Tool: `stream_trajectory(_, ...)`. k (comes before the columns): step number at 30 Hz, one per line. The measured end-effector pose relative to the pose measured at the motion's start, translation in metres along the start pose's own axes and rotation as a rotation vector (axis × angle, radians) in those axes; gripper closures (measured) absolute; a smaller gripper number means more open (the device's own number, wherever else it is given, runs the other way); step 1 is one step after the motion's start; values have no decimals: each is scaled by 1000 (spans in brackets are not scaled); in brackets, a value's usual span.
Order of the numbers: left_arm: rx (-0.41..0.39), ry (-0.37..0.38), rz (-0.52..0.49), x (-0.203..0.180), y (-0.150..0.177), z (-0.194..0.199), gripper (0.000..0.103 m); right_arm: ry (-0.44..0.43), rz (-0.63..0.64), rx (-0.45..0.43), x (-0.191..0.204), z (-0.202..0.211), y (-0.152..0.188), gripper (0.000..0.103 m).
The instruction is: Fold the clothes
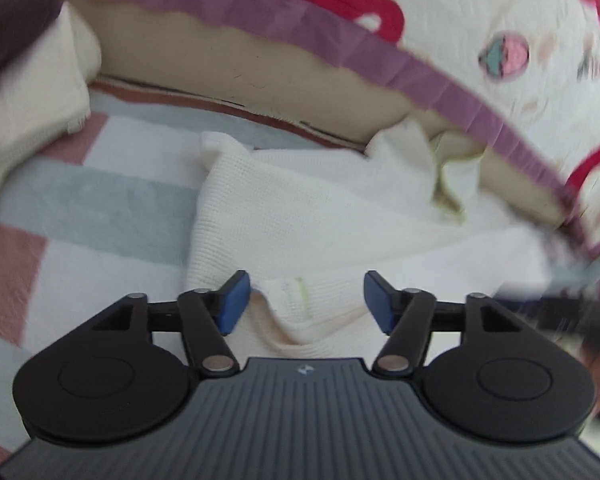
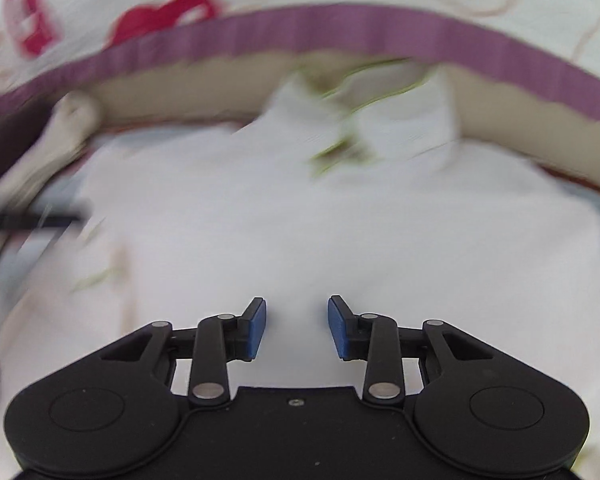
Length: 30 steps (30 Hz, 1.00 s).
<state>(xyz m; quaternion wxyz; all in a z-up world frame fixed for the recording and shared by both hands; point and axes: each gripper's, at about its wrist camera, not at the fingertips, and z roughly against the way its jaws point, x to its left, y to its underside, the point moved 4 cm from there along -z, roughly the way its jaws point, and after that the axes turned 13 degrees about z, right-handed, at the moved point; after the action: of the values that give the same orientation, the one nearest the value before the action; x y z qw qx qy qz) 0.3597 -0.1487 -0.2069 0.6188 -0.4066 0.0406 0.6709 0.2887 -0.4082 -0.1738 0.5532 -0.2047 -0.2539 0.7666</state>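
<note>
- The blue pads (image 1: pixel 231 302) of the left gripper (image 1: pixel 306 300) are seen standing well apart; a raised ridge of the white knit garment (image 1: pixel 300 208) lies between them, yet neither pad is pressed on it, so nothing is held.
- The right gripper (image 2: pixel 297 328) is likewise seen with its pads (image 2: pixel 257 328) parted, less widely; only the flat white cloth (image 2: pixel 300 220) lies beneath the gap, and no fold is pinched.
- The garment is spread on a striped cover (image 1: pixel 80 184) of pale green, pink and white; its near hem, marked with a thin green line, is bunched just ahead of the left gripper; its far end, with green-edged trim, is crumpled against a beige cushion (image 1: pixel 220 64).
- Beyond the cushion a quilt (image 1: pixel 480 12) with a purple border and red motifs is seen; a second cream cloth (image 1: pixel 32 120) lies apart at the left edge of the left view.
- The right view is heavily blurred, so fine detail of the trim cannot be told.
- The step in hand is judged to be a release between folds: both grippers are free of the cloth, and the garment is not yet a neat packet.
- For the next move, a fresh grip on an edge or corner is called for at each side; the bunched hem should be smoothed or taken up whole, so that no stray ridge is folded in.
</note>
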Motion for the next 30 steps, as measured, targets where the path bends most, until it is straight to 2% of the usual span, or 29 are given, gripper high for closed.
stream_trajectory(4, 34, 12, 54, 11, 2, -3, 40, -3, 140, 28, 57, 14, 8, 59)
stream_trajectory(7, 41, 35, 80, 12, 1, -2, 40, -136, 201, 26, 86, 18, 6, 59)
stream_trajectory(9, 47, 47, 94, 13, 2, 0, 40, -192, 231, 16, 100, 18, 3, 59)
stream_trajectory(12, 57, 71, 126, 17, 1, 3, 40, -285, 208, -23, 106, 20, -6, 61)
stream_trajectory(17, 72, 102, 183, 23, 2, 2, 40, -223, 95, -90, 90, 22, -22, 59)
stream_trajectory(19, 75, 106, 177, 22, 3, 1, 40, -155, 73, -72, 82, 12, -23, 57)
stream_trajectory(21, 82, 109, 179, 22, 3, 1, 40, -91, 89, -15, 81, -5, -23, 57)
stream_trajectory(23, 92, 119, 191, 23, 3, 2, 40, -70, 138, -15, 91, -9, -21, 56)
stream_trajectory(26, 101, 129, 217, 25, 3, 1, 40, -178, 184, -31, 112, -6, -17, 56)
stream_trajectory(30, 103, 134, 242, 29, 3, 1, 40, -314, 171, -51, 130, 0, -14, 56)
